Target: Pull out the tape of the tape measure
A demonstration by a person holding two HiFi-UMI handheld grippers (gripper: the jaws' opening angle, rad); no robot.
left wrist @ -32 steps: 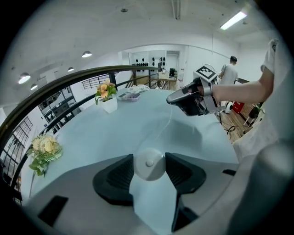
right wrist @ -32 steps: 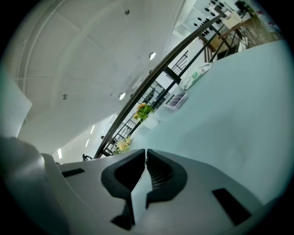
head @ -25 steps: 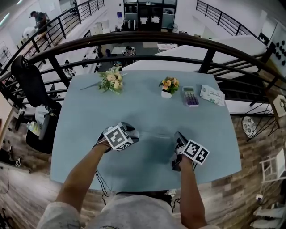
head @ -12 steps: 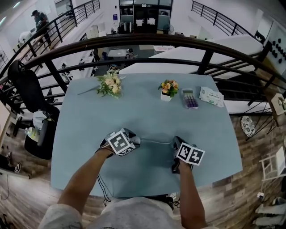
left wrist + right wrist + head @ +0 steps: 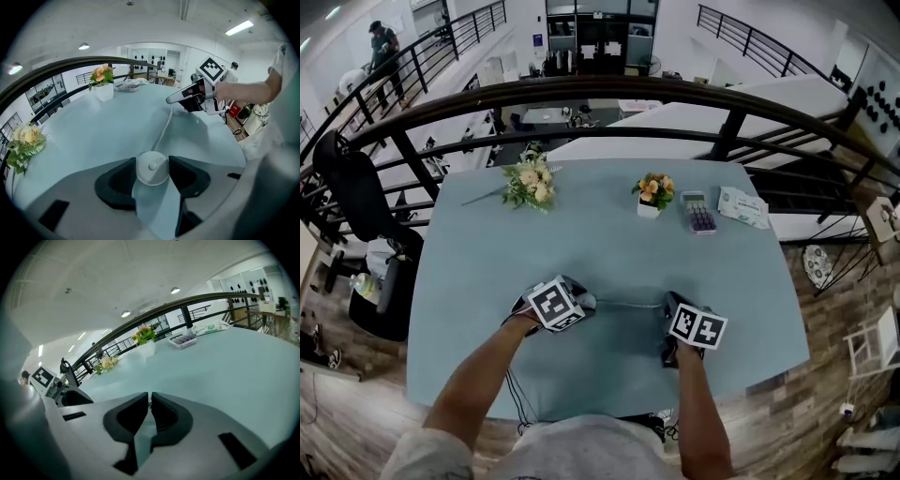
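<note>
A round white tape measure sits between the jaws of my left gripper, and both pads touch its sides. Its thin pale tape runs across the blue-grey table to my right gripper. In the head view the tape spans the gap between the left gripper and the right gripper near the table's front. In the right gripper view the right gripper is shut, with a sliver of tape pinched between its pads.
At the table's far side lie a loose flower bunch, a small potted flower, a calculator and a tissue pack. A dark railing curves behind the table. An office chair stands at the left.
My left gripper has sunk a little toward the table with the tape measure in it. The right gripper has rolled about its own axis but stays in place, with the tape still stretched between them.
</note>
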